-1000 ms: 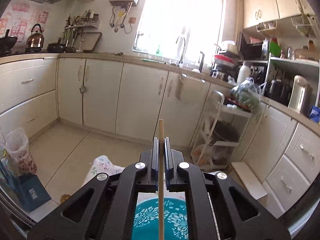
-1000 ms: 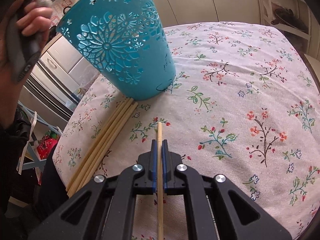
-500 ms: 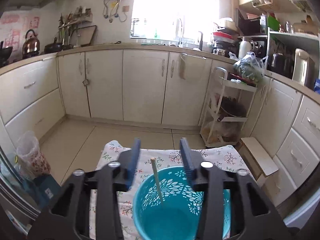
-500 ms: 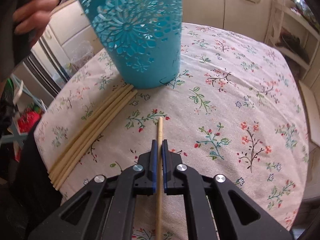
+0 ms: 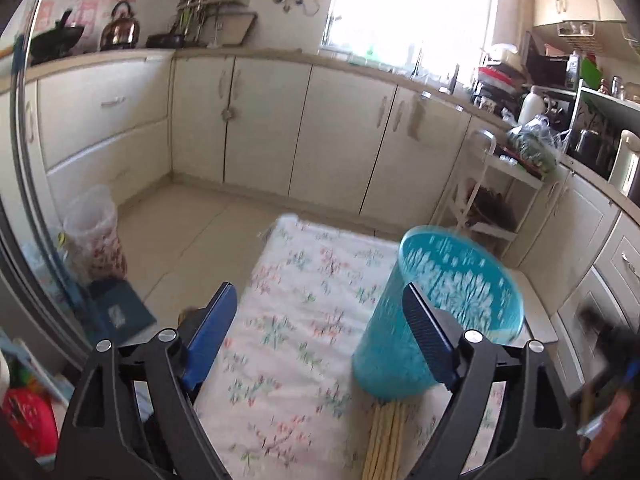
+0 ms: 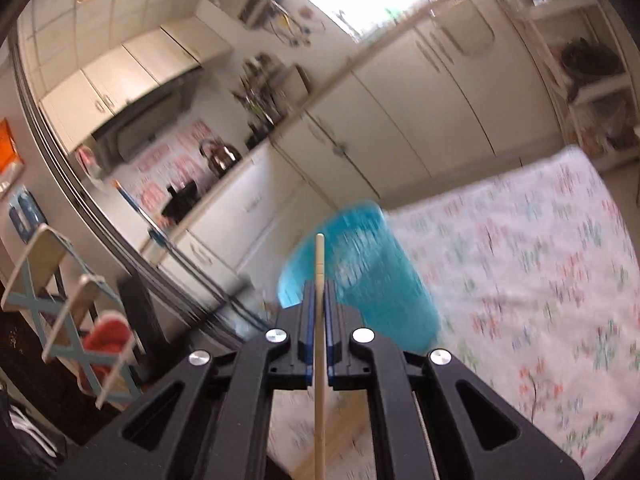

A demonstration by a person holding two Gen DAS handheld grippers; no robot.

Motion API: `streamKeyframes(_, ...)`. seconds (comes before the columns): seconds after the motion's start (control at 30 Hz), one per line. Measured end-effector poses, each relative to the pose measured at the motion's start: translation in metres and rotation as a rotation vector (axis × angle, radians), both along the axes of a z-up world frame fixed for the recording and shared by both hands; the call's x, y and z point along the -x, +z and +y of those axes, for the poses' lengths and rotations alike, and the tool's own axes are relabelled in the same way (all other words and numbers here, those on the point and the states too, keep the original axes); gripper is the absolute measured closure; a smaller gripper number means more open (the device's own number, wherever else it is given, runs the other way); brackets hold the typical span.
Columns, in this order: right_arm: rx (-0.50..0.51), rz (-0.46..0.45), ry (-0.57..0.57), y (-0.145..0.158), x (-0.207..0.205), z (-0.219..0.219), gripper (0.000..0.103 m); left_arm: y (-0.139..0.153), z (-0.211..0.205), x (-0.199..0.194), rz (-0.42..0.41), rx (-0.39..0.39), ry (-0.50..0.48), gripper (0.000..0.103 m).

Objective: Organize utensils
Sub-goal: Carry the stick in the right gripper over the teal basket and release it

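Observation:
A teal perforated utensil cup [image 5: 436, 308] stands on the floral tablecloth [image 5: 296, 320]. Several wooden chopsticks [image 5: 386, 440] lie in a bundle in front of it. My left gripper [image 5: 320, 336] is open and empty, held above the cloth left of the cup. My right gripper [image 6: 318, 304] is shut on one wooden chopstick [image 6: 319, 344], lifted off the table and pointing up in front of the cup [image 6: 360, 276]. The right gripper and hand show blurred at the right edge of the left wrist view [image 5: 604, 400].
Cream kitchen cabinets [image 5: 280, 128] and tiled floor lie beyond the table. A white rack [image 5: 496, 200] stands at the right. A plastic bin [image 5: 94, 232] and a blue box [image 5: 116, 312] sit on the floor at the left. A wooden stool [image 6: 64, 300] stands at the left.
My left gripper opened, dropped its chopstick into the cup, then pulled back left. My right gripper lifted its chopstick off the cloth and tilted it upward.

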State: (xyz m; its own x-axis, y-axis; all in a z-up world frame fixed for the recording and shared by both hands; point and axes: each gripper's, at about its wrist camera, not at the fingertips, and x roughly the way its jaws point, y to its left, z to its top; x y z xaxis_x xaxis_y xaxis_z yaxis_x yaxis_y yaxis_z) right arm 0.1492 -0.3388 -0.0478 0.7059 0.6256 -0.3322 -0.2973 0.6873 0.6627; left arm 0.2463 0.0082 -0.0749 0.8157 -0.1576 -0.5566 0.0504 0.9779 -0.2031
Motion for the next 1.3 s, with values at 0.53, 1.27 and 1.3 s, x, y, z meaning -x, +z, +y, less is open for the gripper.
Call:
streamKeyframes(0.53, 0.101, -0.186, -0.327, 0.013, -0.120, 0.044, 0.098, -0.059, -0.001, 0.037, 0.131, 0.010, -0.047, 0.022)
streamKeyframes(1.27, 0.357, 0.148, -0.191, -0.055, 0.019, 0.070, 0.078, -0.066, 0.007, 0.048, 0.167, -0.009, 0.025, 0.019)
streamKeyframes(1.3, 0.374, 0.191, -0.147, -0.071, 0.020, 0.082, 0.081, -0.067, 0.008, 0.049, 0.174, -0.009, 0.026, 0.019)
